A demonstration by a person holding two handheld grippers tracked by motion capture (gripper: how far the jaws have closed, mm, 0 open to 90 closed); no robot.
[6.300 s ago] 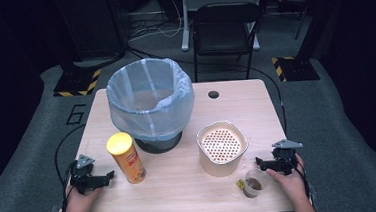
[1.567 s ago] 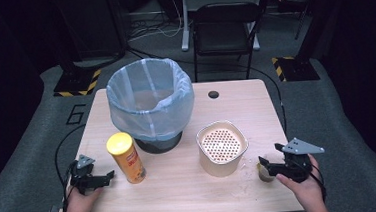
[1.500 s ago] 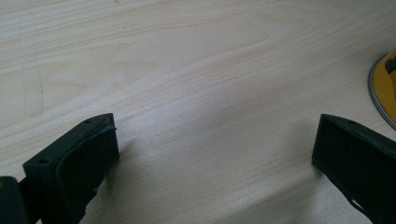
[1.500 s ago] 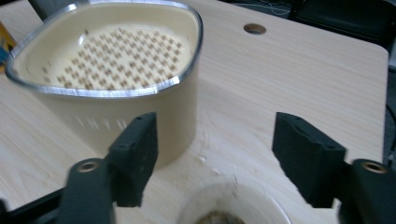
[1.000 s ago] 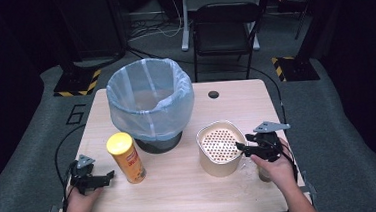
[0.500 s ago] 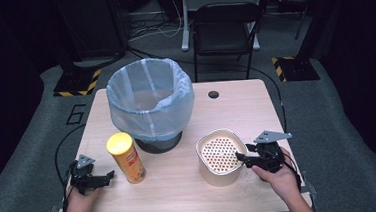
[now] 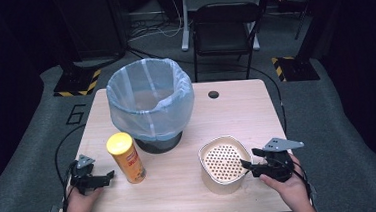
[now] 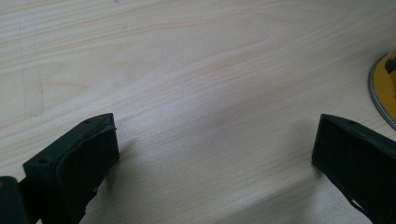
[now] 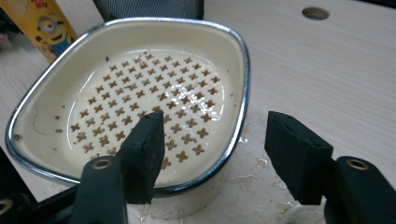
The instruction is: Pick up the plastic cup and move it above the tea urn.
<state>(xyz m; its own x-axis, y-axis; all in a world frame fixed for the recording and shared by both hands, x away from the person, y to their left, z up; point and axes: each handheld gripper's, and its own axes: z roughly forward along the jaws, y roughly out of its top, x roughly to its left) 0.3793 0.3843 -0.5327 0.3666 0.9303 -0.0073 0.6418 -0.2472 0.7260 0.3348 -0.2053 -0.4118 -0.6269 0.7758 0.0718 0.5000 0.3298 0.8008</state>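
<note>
Cream enamel strainer bowl with chrome rim (image 7: pixel 224 162) and cross-shaped holes in its perforated insert: upright, wet inside with brown specks, sitting near the worktop's front edge, right of centre, small puddle at its base.

A large pale numeral "6" is painted on the grey floor mat (image 7: pixel 76 114) left of the table. The tall yellow cardboard snack can (image 9: pixel 39 23) carries a cartoon Minion figure; its red lettering is too cropped to read.
</note>
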